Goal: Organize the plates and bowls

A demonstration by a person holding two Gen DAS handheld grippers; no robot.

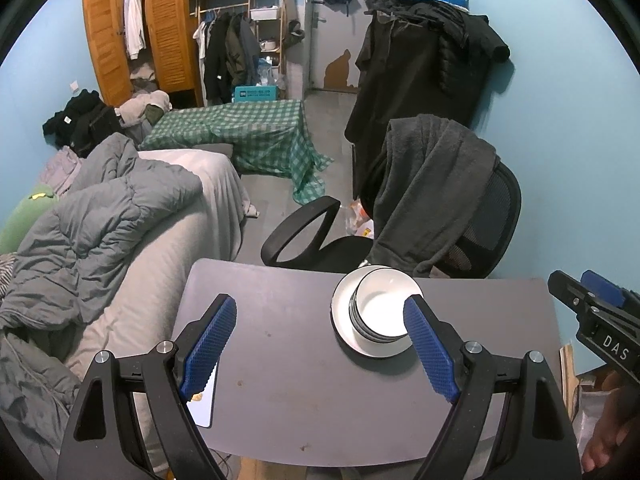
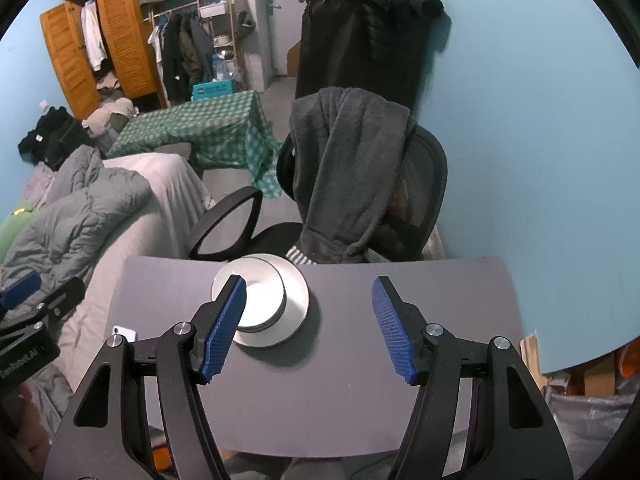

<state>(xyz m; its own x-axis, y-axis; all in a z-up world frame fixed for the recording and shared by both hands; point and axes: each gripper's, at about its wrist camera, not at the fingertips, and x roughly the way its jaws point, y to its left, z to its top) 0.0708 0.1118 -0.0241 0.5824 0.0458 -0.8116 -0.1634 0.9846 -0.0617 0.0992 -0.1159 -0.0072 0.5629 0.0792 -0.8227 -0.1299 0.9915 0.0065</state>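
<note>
Both grippers are hovering over the table (image 1: 280, 360) with jaws spread wide and gripping nothing: the left gripper (image 1: 320, 344) is sitting at about nine o'clock of the dishes, the right gripper (image 2: 308, 328) at about three o'clock. The bowls (image 1: 380, 312) are sitting nested on the plates (image 1: 344, 320), toward the table's far edge at twelve o'clock, just before the chair (image 1: 440, 216). The stacking is looking finished, or nearly; any next move would be calling for a jaw closing on a rim. How many bowls or plates are stacking there is staying hard to count, since each view's blue finger is covering part of the pile.
</note>
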